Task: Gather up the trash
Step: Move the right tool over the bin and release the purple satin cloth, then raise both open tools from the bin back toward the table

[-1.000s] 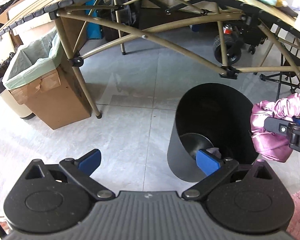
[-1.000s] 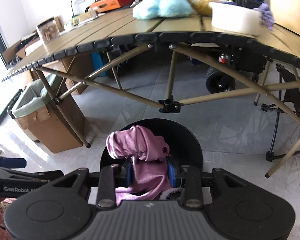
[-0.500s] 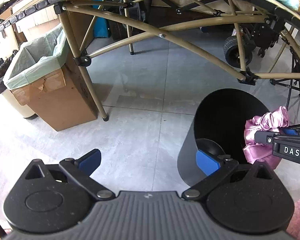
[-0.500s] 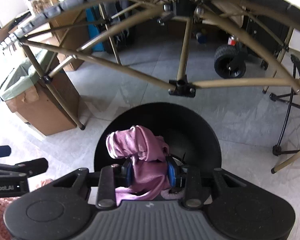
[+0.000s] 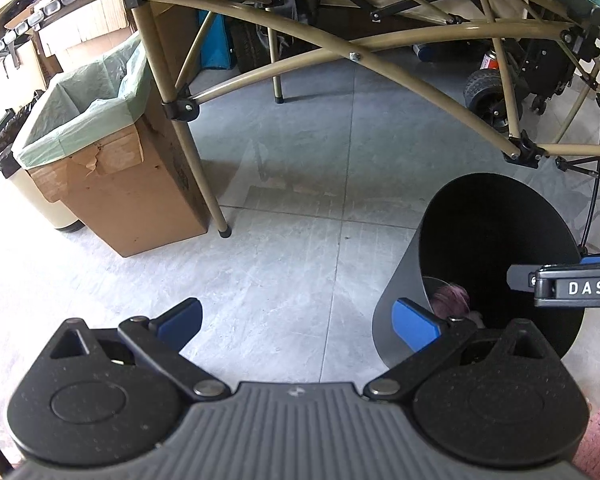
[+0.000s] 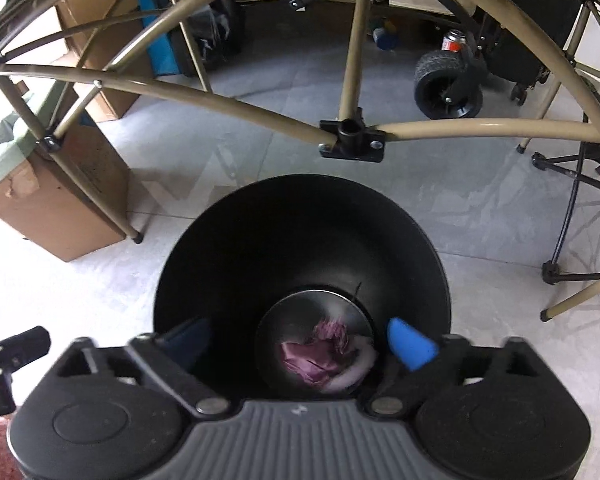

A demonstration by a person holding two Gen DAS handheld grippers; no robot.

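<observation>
Gone from the right gripper [image 6: 300, 344] is the pink cloth [image 6: 320, 356]: its jaws have just been opening and now stand wide apart with nothing between them, and the cloth lies crumpled at the bottom of the black bin [image 6: 300, 240], on its round metal floor beside something pale. That gripper hangs over the bin's mouth, both blue pads inside the rim's outline. The left gripper [image 5: 296, 320] is also spread wide and empty, its right pad just at the bin's [image 5: 396, 300] near wall, its left pad over bare grey tile [image 5: 280, 260]. Open floor runs from the bin to a table leg [image 5: 204, 184] and, just beyond it, a cardboard box [image 5: 112, 192] lined with a green bag; what it holds cannot be seen. The table's tan frame [image 6: 260, 104] arches over the bin's far side. A tripod's [image 6: 572, 240] legs stand near the bin's right.
</observation>
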